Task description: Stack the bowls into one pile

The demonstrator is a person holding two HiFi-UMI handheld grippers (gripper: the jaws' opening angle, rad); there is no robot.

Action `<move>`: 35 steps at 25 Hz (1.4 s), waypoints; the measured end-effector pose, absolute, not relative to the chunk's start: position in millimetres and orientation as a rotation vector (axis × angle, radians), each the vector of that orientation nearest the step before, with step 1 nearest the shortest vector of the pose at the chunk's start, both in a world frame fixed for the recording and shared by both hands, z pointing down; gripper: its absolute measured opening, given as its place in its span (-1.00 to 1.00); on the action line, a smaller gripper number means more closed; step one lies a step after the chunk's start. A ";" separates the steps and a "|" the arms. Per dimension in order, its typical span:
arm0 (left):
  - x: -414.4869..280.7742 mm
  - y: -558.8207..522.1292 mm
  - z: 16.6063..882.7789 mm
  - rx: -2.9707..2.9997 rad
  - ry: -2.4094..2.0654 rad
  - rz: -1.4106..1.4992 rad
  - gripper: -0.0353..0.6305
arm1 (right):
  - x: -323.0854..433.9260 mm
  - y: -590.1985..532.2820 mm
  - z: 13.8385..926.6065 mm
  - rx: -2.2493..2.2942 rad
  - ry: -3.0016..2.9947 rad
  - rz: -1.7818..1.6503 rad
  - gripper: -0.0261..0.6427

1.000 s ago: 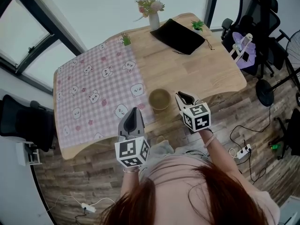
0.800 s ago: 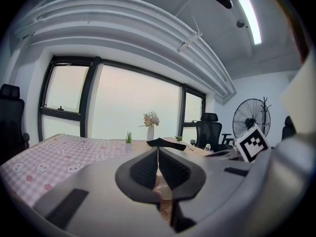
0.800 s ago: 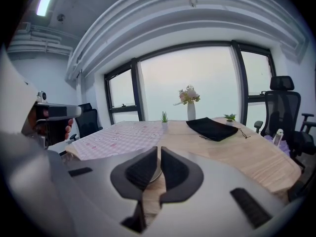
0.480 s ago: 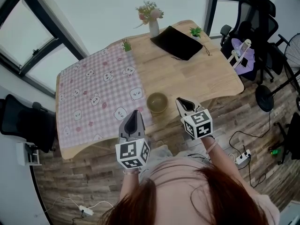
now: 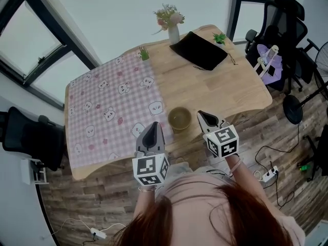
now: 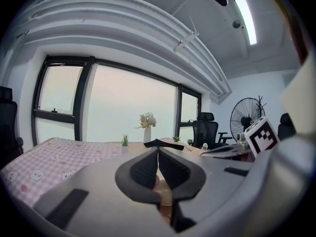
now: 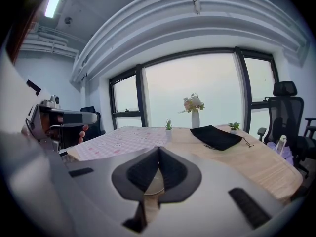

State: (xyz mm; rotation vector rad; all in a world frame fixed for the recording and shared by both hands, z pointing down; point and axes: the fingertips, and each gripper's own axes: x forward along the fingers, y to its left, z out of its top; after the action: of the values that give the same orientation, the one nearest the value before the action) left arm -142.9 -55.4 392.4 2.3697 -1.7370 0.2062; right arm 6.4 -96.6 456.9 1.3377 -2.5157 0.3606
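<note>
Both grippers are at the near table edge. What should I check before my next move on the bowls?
1. Left gripper empty, jaws together: ok.
2. Right gripper empty, jaws together: ok.
3. Bowl upright on the bare wood of the table, free of both grippers: ok.
4. No loose bowl elsewhere on the table or the checked cloth: ok.
5. Whether other bowls already nest inside that bowl: cannot tell.
</note>
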 end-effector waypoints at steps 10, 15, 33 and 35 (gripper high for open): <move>-160.5 -74.2 391.2 2.420 -1.679 0.233 -0.86 | -18.5 -109.7 443.2 1.383 -2.527 0.299 -0.92; -168.3 -76.7 383.4 2.438 -1.666 0.224 -0.86 | -25.0 -111.8 436.4 1.417 -2.516 0.288 -0.92; -130.2 -70.6 361.1 2.483 -1.664 0.225 -0.86 | -0.2 -108.1 384.3 1.461 -2.615 0.188 -0.92; -119.3 -67.8 359.7 2.467 -1.678 0.229 -0.86 | 8.2 -103.7 378.7 1.445 -2.623 0.165 -0.92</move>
State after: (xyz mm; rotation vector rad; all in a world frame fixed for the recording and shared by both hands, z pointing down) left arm -119.3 -67.8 359.7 2.4673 -1.6783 0.2287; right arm 8.2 -103.7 378.7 1.4455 -2.6234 0.1649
